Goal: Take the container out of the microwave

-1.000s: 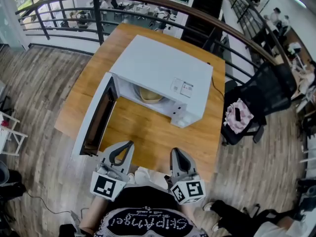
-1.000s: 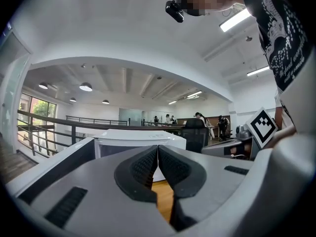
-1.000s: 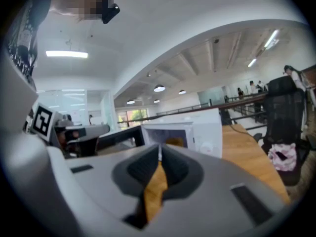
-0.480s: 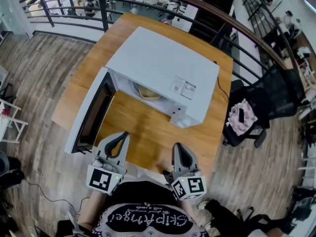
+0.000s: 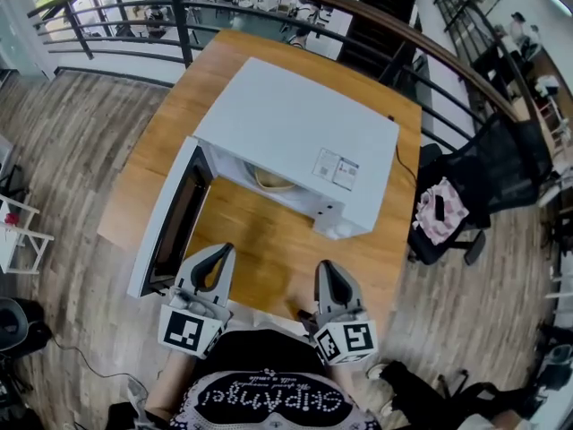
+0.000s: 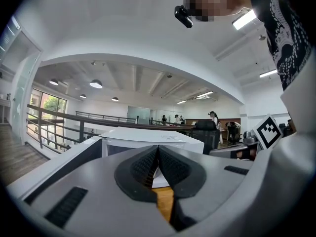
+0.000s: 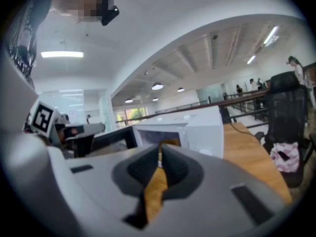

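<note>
the container (image 5: 272,179) sits inside the cavity of the white microwave (image 5: 295,133), which stands on the wooden bench (image 5: 269,245) with its door (image 5: 173,220) swung wide to the left. only a pale, rounded front edge of the container shows under the oven's roof, so its depth and whatever it may hold cannot be told. the left hand-held gripper (image 5: 221,252) and the right hand-held gripper (image 5: 326,268) both hover over the near edge of the bench, well apart from the microwave, each with its jaws pressed together and nothing between them. the reach in has not begun. judging by that smooth curved lip, the container is probably a stiff bowl of ceramic or hard plastic: it should not give under the pads, but it may be glossy enough to slip and could chip if knocked against the cavity's sill. the near rim looks like the place to take hold, one jaw inside the wall and one outside, or one gripper on each side if it proves heavy. either way the jaws must open first and come in low and level, and the bowl is best kept flat on its way out in case it is filled.
</note>
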Motion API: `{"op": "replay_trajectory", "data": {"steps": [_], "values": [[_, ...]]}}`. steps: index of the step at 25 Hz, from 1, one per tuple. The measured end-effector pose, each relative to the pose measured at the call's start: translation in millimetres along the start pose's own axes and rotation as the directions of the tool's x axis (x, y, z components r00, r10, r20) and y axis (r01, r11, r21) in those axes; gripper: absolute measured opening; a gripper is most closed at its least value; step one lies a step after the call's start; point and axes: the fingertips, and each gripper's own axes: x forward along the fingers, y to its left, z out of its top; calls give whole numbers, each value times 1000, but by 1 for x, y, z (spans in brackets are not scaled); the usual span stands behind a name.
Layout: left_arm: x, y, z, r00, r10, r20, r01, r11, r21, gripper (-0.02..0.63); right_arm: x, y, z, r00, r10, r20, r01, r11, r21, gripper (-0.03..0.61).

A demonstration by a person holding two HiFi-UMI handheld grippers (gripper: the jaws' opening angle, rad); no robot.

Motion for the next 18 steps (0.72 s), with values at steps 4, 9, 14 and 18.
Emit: {"op": "replay_trajectory", "data": {"steps": [4,9,14,18], "values": [[0,9,4,1000,-13,-4,13,1000,5,29,3,8,4,1000,-16,11,16,1000,2,40],[2,17,8,999,-35,7,35,999,21,28,8,14,7,999,-30,17,30,1000,2,40],[4,21,5,999,-45,-11,45,999,6,28,12,17,8,999,-37,21,37,999,-4,40],[7,21,5,998,-55,-19,56,998,31,28,14,15,11,999,-44,25,44,999,-10,40]]}}
